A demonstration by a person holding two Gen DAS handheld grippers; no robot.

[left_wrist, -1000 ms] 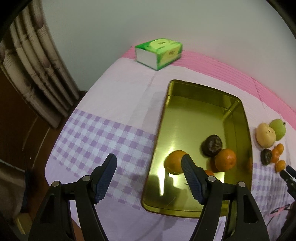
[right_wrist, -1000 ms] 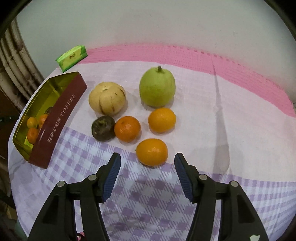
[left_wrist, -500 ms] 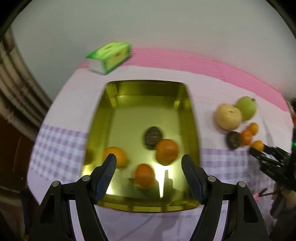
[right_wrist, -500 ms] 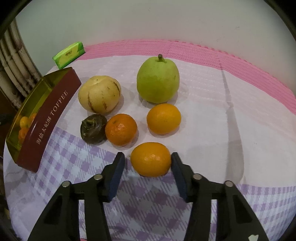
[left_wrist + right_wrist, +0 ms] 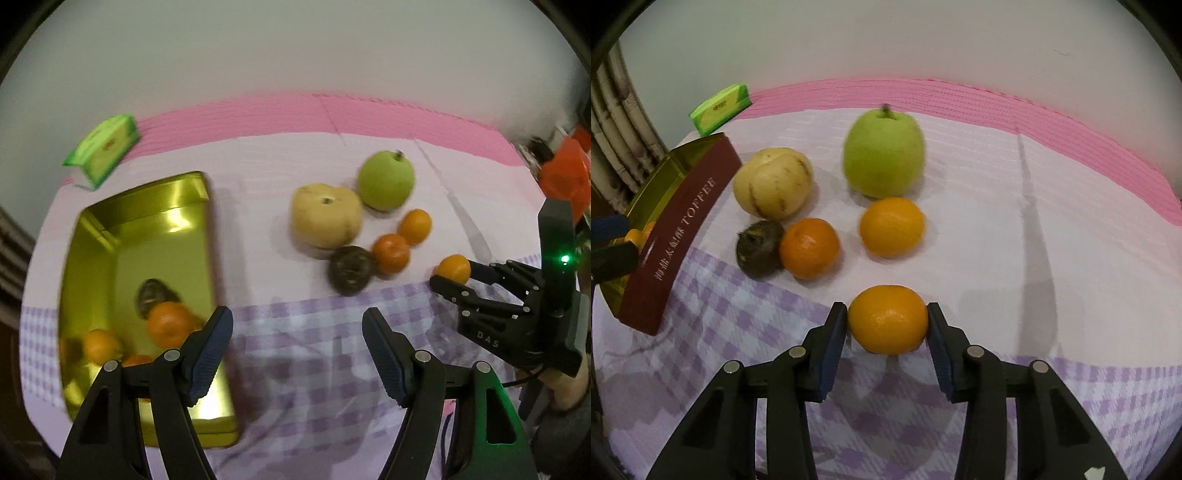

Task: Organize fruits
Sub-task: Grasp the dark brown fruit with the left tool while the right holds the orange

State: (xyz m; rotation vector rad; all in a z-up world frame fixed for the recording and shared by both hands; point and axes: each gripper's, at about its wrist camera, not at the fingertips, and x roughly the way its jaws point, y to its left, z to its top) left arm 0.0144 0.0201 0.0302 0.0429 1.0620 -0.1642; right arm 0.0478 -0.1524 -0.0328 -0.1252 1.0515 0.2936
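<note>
Right wrist: round, glossy orange.

Blurred by motion in the left wrist view: gold tin and the fruit inside it, left of the left gripper — three orange fruits and a dark one, edges smeared, lowest orange one half hidden behind the left finger. Hidden in the right wrist view: most of the tin's inside, behind its maroon wall, only a sliver of orange showing. Cut off at the left edge there — blue pads of the other gripper. Beyond the fingers, dark round fruit too small and dim to name. Partly covered: far side of the orange between the right gripper pads. Red object cut off at right edge.
</note>
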